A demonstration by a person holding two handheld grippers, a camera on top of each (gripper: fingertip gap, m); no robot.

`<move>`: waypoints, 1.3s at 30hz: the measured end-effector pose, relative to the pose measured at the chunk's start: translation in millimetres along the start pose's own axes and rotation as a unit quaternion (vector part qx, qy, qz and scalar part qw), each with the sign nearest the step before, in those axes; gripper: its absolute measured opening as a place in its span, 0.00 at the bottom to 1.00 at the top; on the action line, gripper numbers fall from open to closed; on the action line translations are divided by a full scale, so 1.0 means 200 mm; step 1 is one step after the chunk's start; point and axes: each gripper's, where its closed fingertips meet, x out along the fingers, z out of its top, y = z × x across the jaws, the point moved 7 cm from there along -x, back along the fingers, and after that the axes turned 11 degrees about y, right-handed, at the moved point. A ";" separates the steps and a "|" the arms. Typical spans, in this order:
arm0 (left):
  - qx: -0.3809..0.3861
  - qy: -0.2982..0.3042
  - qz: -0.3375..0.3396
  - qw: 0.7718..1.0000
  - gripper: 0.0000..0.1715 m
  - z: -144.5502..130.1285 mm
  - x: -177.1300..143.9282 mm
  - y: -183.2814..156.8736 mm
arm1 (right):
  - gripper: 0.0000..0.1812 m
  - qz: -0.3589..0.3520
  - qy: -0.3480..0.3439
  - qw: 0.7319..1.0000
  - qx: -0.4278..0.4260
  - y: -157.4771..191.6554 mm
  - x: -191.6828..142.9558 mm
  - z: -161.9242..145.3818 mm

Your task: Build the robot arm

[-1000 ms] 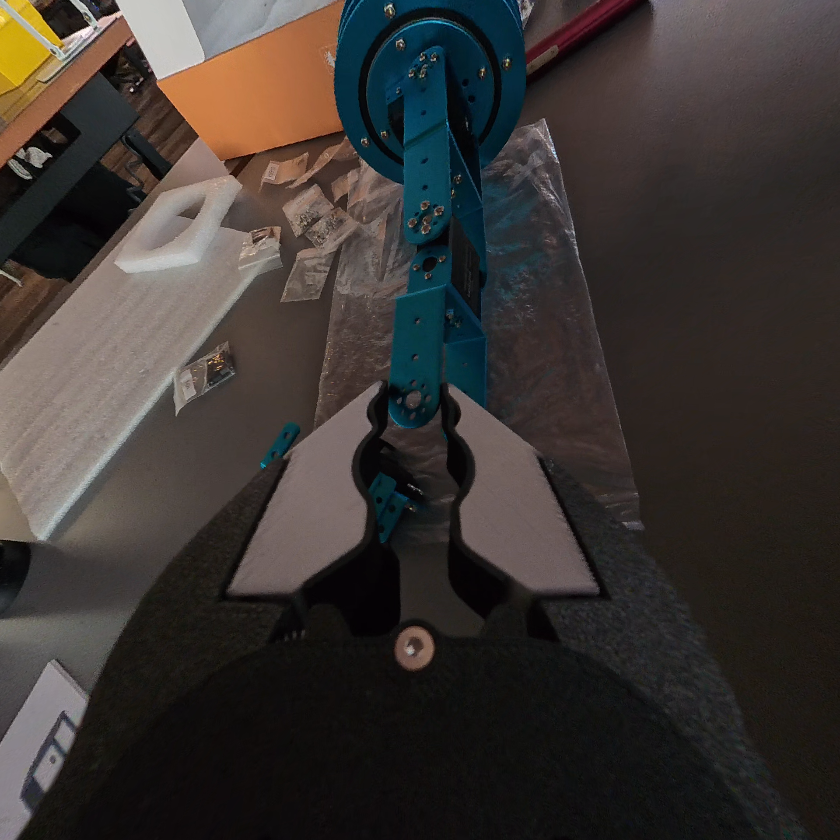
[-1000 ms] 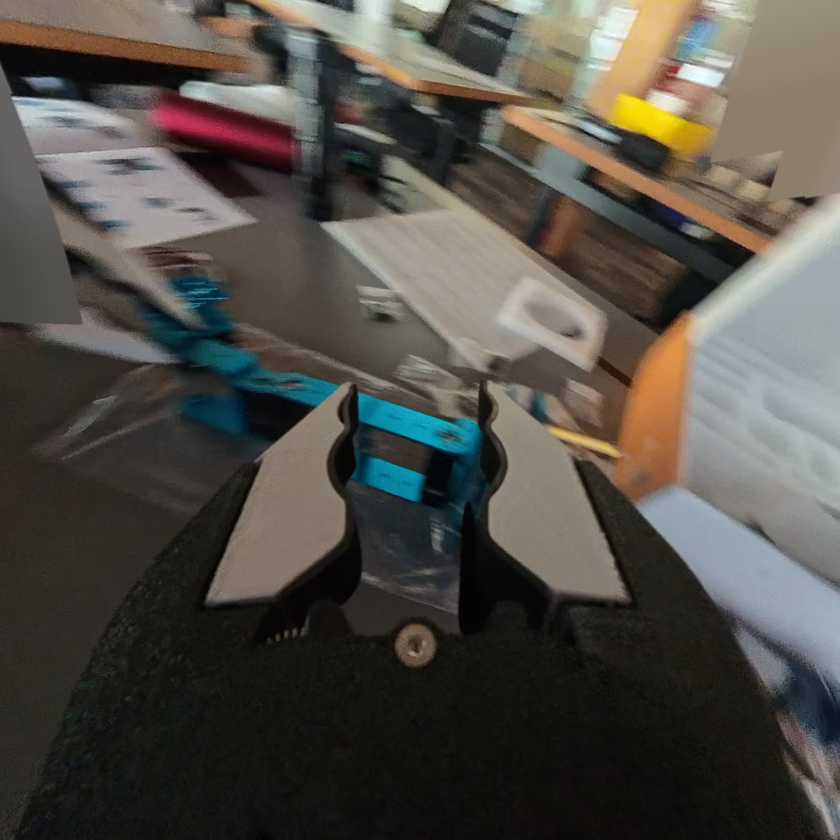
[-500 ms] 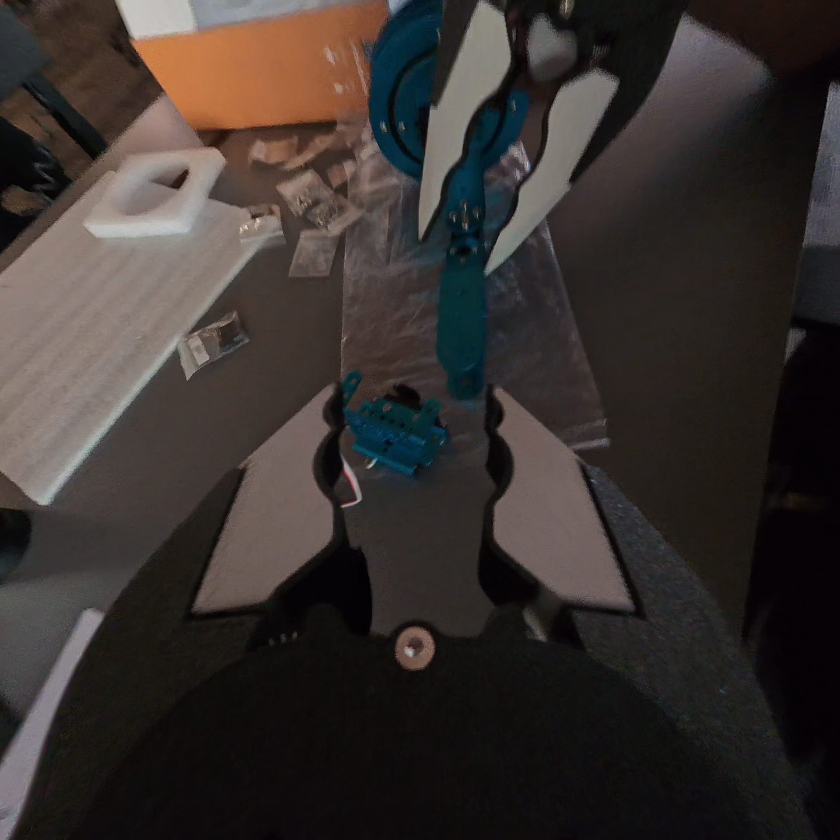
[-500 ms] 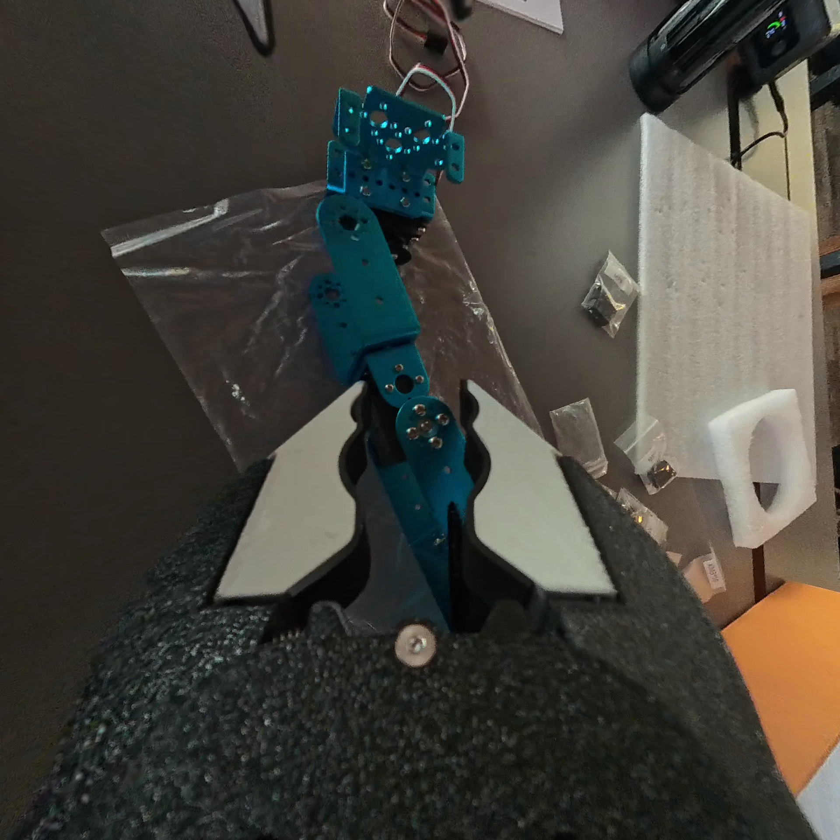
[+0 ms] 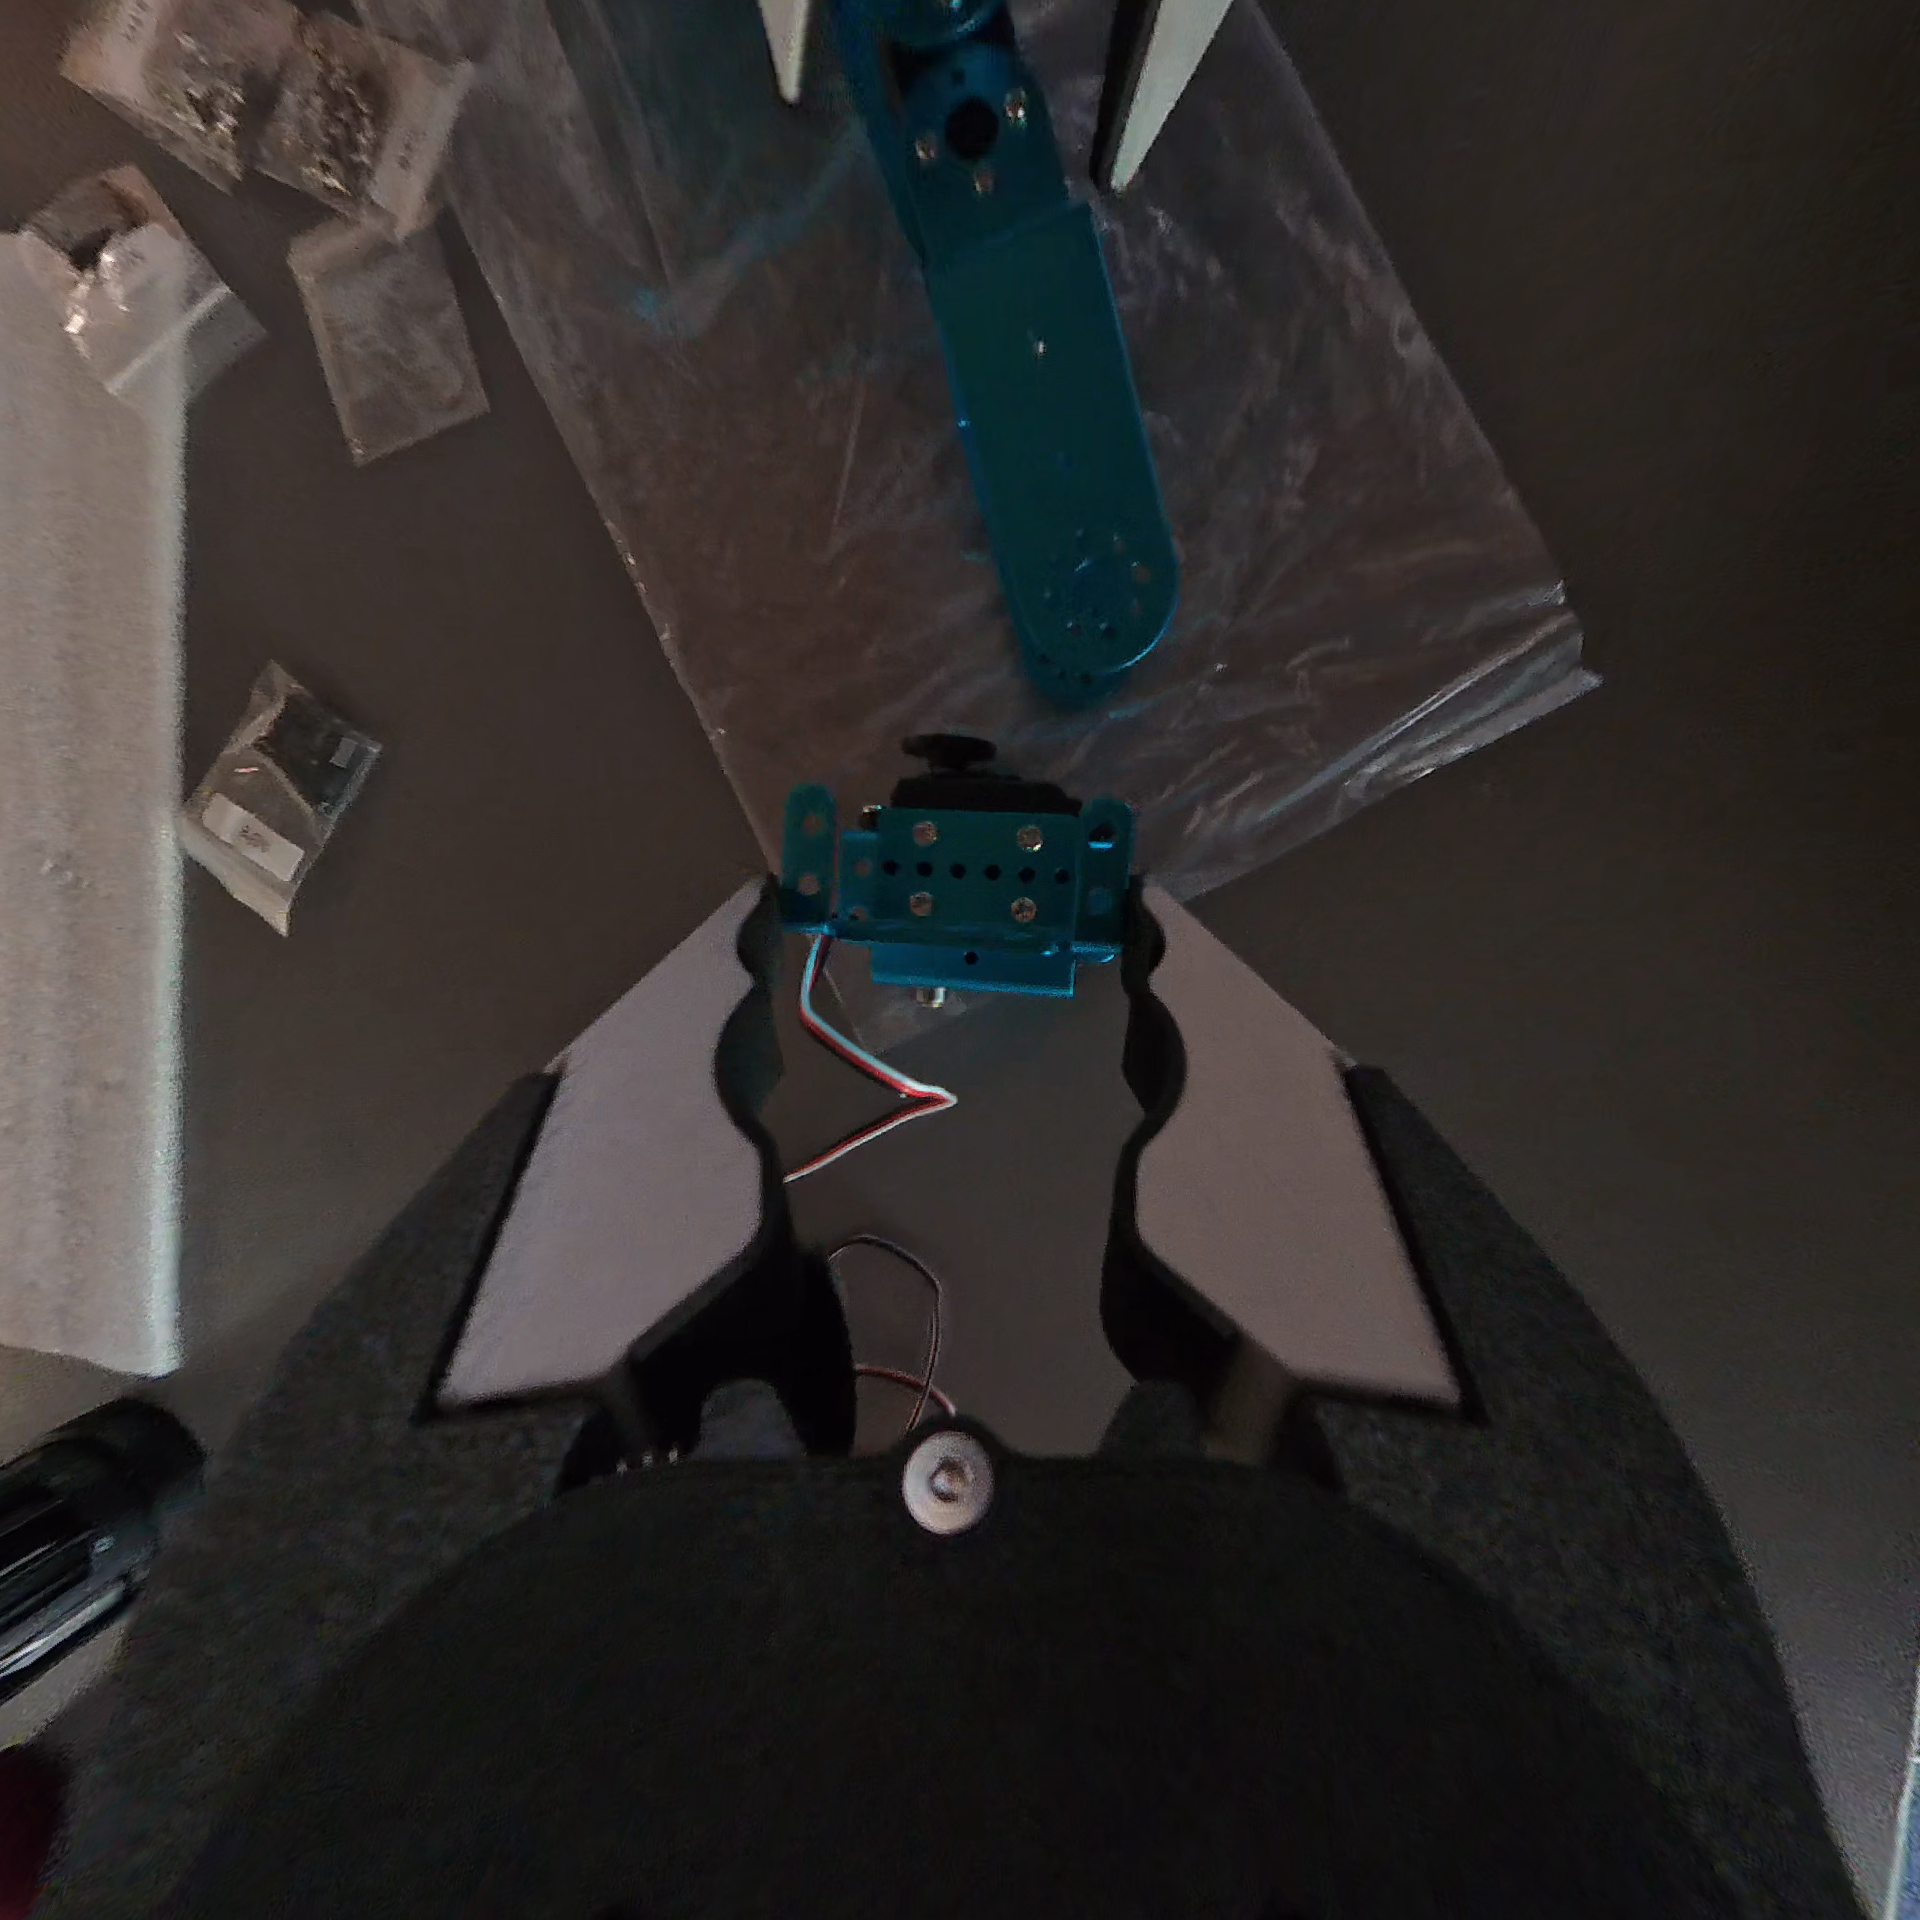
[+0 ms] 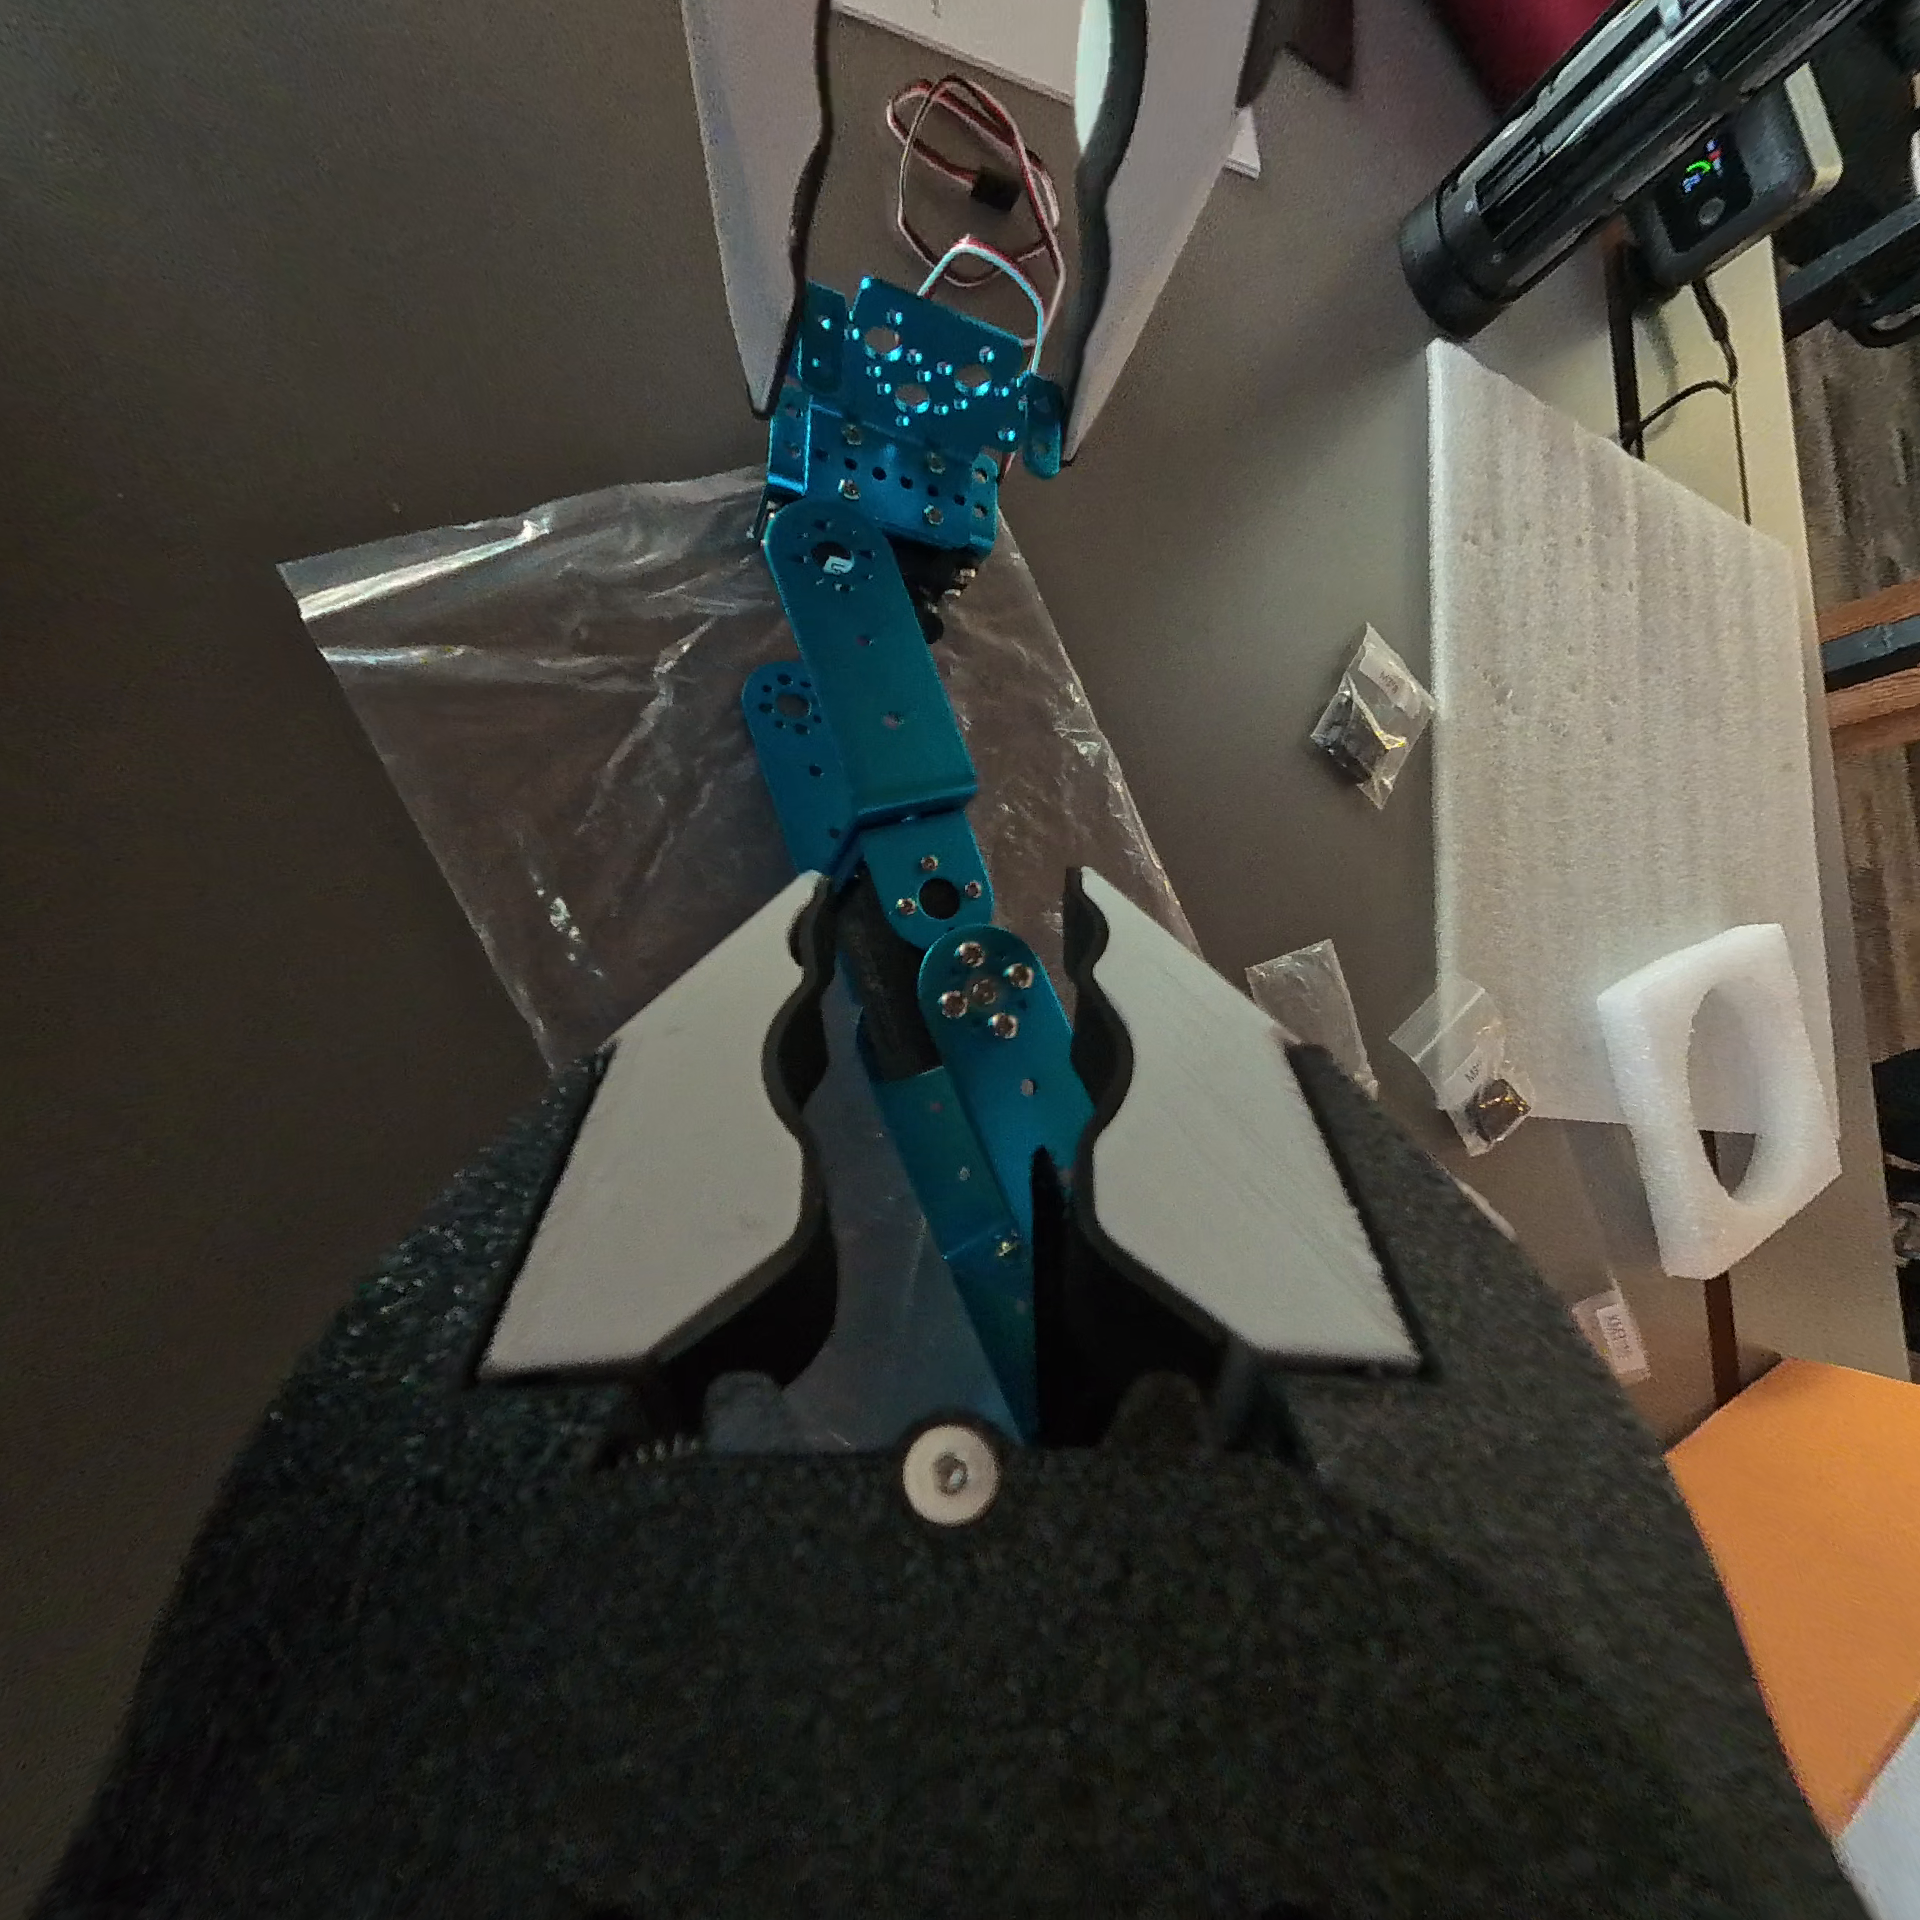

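Note:
A blue metal robot arm [image 6: 883,707] lies over a clear plastic bag [image 6: 582,707] on a dark table. My right gripper [image 6: 951,883] is closed around its lower links, which fill the gap between the fingers. At the arm's far end is a blue perforated bracket [image 5: 956,894] with a black servo and a red-white wire [image 5: 883,1091]. My left gripper [image 5: 951,894] is open, its tips on either side of that bracket, very close to its ears. The left gripper also shows in the right wrist view [image 6: 920,416], and the right gripper shows at the top of the left wrist view [image 5: 956,135].
A white foam sheet [image 6: 1610,727] with a cut-out foam frame [image 6: 1714,1101] lies along one side. Small bags of parts [image 5: 275,795] are scattered by it. An orange box [image 6: 1818,1558] and a black device [image 6: 1621,156] stand at the edges.
My left gripper has opened wider and moved in until its tips flank the bracket. My right gripper has swung onto the arm's links and stays there.

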 end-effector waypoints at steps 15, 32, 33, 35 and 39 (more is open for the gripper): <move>-0.097 -0.180 0.210 0.956 0.37 -0.04 -0.23 -0.17 | 0.25 0.013 -0.028 0.999 0.011 0.04 -0.02 0.09; -0.189 -0.268 0.243 0.913 0.37 -0.04 -0.23 -0.41 | 0.26 0.069 -0.007 0.997 0.021 0.10 -0.05 0.07; -0.189 -0.266 0.239 0.915 0.37 -0.04 -0.22 -0.42 | 0.26 0.114 -0.010 0.993 0.033 0.13 -0.07 0.07; -0.185 -0.262 0.234 0.918 0.37 -0.03 -0.21 -0.43 | 0.26 0.210 -0.015 0.975 0.069 0.20 -0.10 0.05; -0.173 -0.257 0.230 0.923 0.37 -0.02 -0.19 -0.46 | 0.27 0.299 -0.016 0.940 0.166 0.31 -0.05 0.04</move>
